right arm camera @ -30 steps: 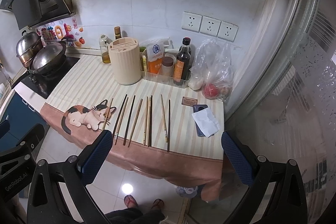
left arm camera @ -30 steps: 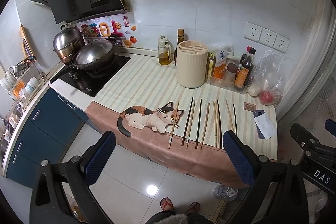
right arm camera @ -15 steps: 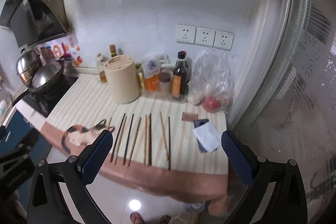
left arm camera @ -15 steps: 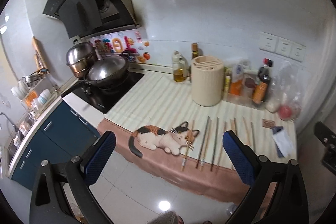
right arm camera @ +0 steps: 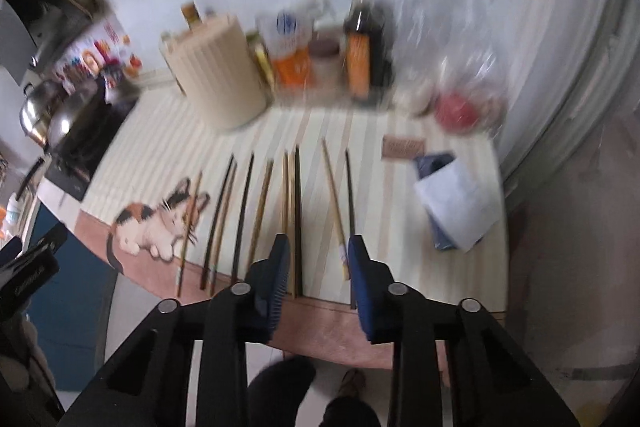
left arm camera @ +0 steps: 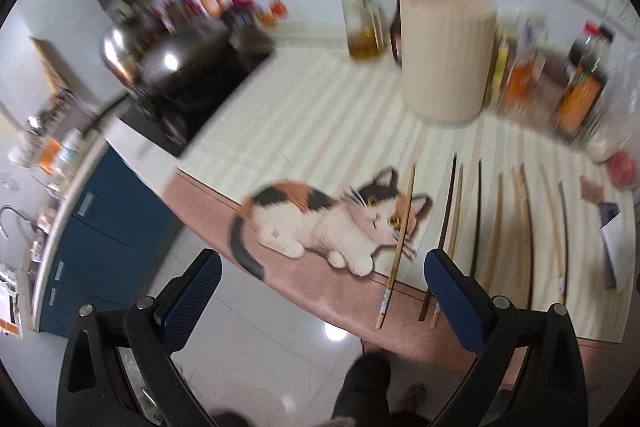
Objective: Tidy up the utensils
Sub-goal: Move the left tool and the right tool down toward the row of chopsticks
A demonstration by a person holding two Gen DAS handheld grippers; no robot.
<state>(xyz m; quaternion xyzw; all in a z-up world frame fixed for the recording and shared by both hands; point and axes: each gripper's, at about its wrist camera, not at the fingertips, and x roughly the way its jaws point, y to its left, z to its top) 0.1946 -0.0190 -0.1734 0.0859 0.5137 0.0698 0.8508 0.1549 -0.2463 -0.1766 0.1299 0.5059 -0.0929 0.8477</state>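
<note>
The counter [right arm camera: 160, 143] carries a beige ribbed holder [right arm camera: 224, 83] at the back and a row of loose chopsticks [right arm camera: 264, 203] near its front edge, so judging by that, sorting has not begun. The left gripper [left arm camera: 320, 291] stands spread and empty, while the right gripper [right arm camera: 318, 267] is closing its jaws on nothing yet
</note>
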